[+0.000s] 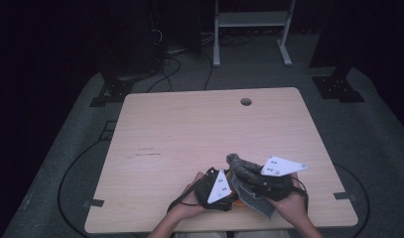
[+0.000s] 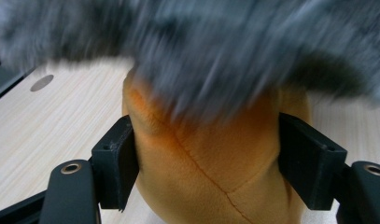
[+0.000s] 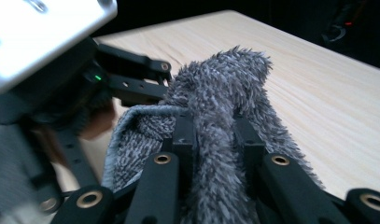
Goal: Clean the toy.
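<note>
Wooden table [image 1: 189, 139], grey cloth [image 3: 225, 93] over orange plush [image 2: 206, 168].

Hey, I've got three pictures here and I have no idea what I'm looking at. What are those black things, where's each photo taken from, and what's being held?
A person sits at a light wooden table and holds a hand-operated gripper in each hand; there is no robot arm. The top picture looks down from above the person. The other two come from small cameras riding on the grippers, looking along their black fingers.

The left gripper has its fingers pressed against both sides of a soft orange plush object. The right gripper pinches a fuzzy grey cloth, which drapes over the orange object. In the high view both grippers meet near the table's front edge. The white three-cornered plates are parts of the grippers. The table has a round hole near its far edge.
</note>
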